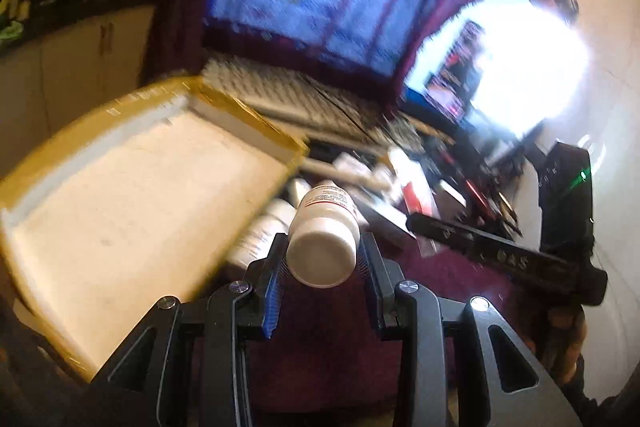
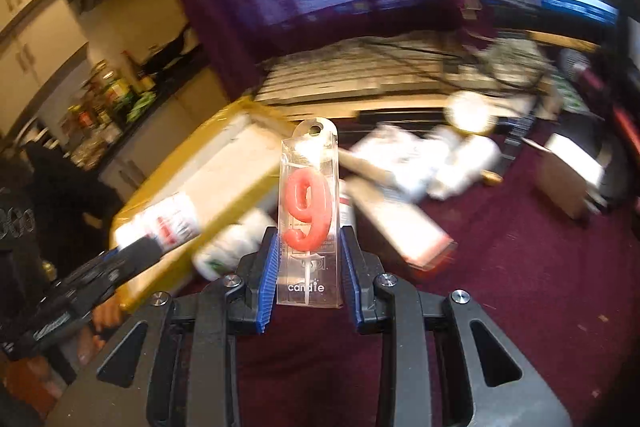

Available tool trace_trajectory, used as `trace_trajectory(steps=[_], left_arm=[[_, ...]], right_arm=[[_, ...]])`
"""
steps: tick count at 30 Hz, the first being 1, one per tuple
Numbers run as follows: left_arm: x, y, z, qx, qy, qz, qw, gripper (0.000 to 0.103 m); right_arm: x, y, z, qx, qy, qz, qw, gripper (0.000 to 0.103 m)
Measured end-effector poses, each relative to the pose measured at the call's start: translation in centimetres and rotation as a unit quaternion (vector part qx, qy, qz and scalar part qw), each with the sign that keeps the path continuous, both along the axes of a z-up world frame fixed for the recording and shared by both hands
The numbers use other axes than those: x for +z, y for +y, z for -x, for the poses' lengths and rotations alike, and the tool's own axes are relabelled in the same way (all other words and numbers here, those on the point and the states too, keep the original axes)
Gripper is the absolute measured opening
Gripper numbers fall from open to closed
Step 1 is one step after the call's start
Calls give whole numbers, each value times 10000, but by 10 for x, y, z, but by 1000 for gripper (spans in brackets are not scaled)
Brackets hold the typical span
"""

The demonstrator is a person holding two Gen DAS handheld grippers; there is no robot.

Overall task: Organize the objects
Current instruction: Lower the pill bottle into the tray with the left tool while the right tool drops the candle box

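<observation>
My left tongs (image 1: 323, 259) grip a white bottle (image 1: 324, 239), held above the maroon floor (image 1: 452, 271) beside the yellow box (image 1: 132, 187). My right tongs (image 2: 308, 259) clamp a candle pack (image 2: 308, 215), upright, right of that box (image 2: 224, 163).

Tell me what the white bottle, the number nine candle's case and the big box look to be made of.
White bottle: probably matte plastic, given its opaque moulded cap and paper label. Candle's case: clear glossy plastic, see-through with glare. Box: likely white foam inside, its walls wrapped in shiny yellow-brown tape; motion blur leaves that uncertain.
</observation>
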State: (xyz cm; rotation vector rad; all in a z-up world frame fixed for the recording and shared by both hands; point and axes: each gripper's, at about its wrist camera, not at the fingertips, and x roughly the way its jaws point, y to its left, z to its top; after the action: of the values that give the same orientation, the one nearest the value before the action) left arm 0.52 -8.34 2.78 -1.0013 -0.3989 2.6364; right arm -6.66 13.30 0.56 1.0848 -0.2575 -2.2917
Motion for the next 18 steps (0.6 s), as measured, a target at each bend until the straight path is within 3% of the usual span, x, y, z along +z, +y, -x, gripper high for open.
trace_trajectory(steps=[8,18], left_arm=[[-17,-56,27,1309,-342,72,9908,30],[-41,-79,36,1704,-680,213,9828,30]], right_arm=[[-9,-82,26,718,-172,-79,9972,27],[-17,-125,33,897,-40,-545,9945,27]])
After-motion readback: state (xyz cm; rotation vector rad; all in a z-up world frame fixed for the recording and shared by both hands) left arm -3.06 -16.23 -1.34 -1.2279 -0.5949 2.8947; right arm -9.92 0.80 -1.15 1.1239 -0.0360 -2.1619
